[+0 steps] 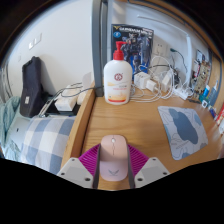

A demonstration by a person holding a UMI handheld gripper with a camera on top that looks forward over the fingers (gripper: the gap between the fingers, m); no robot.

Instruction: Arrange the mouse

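The jaws of the gripper (113, 172) are clamped on one pale pink mouse (114, 158): a magenta pad (91, 161) presses on each of its flanks, and the mouse's nose points forward, out over the near edge of the wooden table (140, 125). Whether the mouse rests on the table or is lifted off it cannot be told.

On the table, toward its right edge, lies one grey mouse mat (183, 131) with a darker blotch printed on it. At the far left corner stands one white pump bottle (118, 76) with a red pump head and an orange label. Beside it along the far edge sits a tangle of white cables and plugs (157, 81). Left of the table is a bed with checked bedding (40, 139), with one black bag (33, 86) beyond it.
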